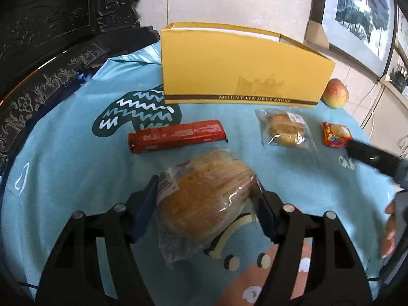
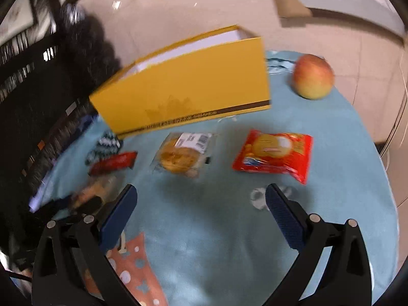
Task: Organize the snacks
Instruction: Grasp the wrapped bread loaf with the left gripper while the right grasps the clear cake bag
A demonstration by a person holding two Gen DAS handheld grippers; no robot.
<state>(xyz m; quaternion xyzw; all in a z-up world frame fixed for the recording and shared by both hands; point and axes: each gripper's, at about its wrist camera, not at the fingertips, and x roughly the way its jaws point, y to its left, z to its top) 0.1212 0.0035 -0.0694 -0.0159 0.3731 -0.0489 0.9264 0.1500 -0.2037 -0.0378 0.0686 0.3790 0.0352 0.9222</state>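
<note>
My left gripper (image 1: 206, 186) is shut on a large clear-wrapped bread (image 1: 204, 193) low over the blue cloth. Beyond it lie a red biscuit bar (image 1: 177, 136), a small wrapped bun (image 1: 284, 130) and a red snack packet (image 1: 336, 134). An open yellow shoe box (image 1: 242, 68) stands at the back. My right gripper (image 2: 200, 196) is open and empty above the cloth, with the bun (image 2: 179, 155) and the red packet (image 2: 274, 153) ahead of it. The box (image 2: 183, 94) and the red bar (image 2: 113, 163) also show there. The right view is blurred.
An apple (image 1: 336, 93) sits right of the box, also seen in the right wrist view (image 2: 313, 76). Dark carved furniture (image 1: 51, 38) stands at the left. The blue cloth (image 1: 63, 153) covers a round table; its edge (image 2: 377, 153) curves down the right. Framed pictures (image 1: 357, 17) lean at the back right.
</note>
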